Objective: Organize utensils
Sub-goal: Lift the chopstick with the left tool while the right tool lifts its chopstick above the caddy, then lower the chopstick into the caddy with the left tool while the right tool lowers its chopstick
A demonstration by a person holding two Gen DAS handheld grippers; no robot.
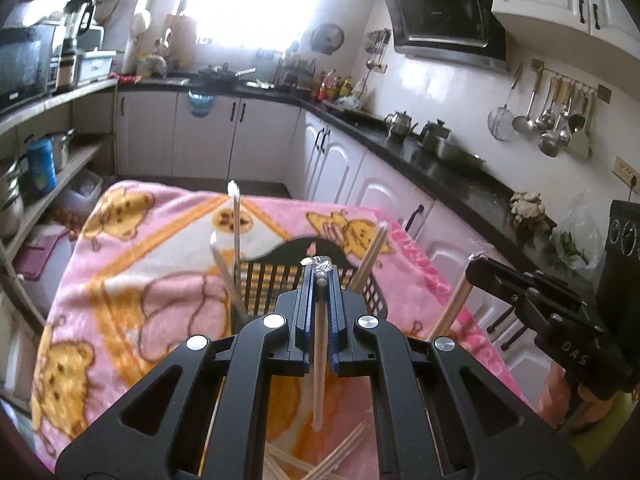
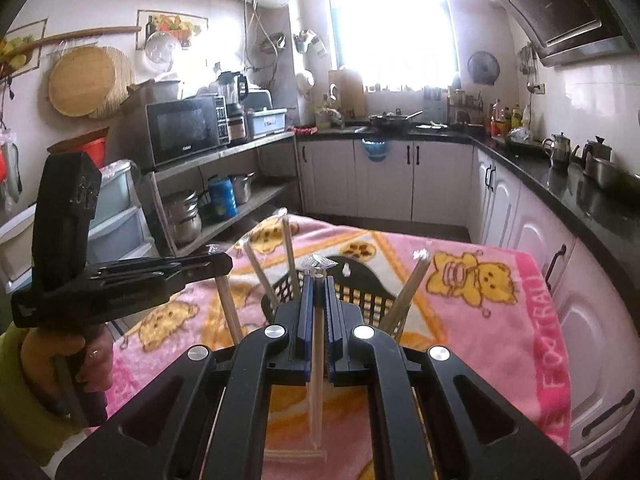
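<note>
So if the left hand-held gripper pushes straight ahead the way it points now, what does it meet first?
Probably the black basket on the pink blanket: the left hand-held gripper, shut on a wrapped chopstick, aims at its rim, though depth is unclear.

Pink blanket-covered table bears black basket, loose chopsticks

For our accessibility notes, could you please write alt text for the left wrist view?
The left gripper is shut on a wrapped pair of chopsticks above a pink cartoon blanket. Ahead, a black basket holds more wrapped chopsticks upright; the right gripper, at right, holds another pair. A kitchen lies behind.
</note>
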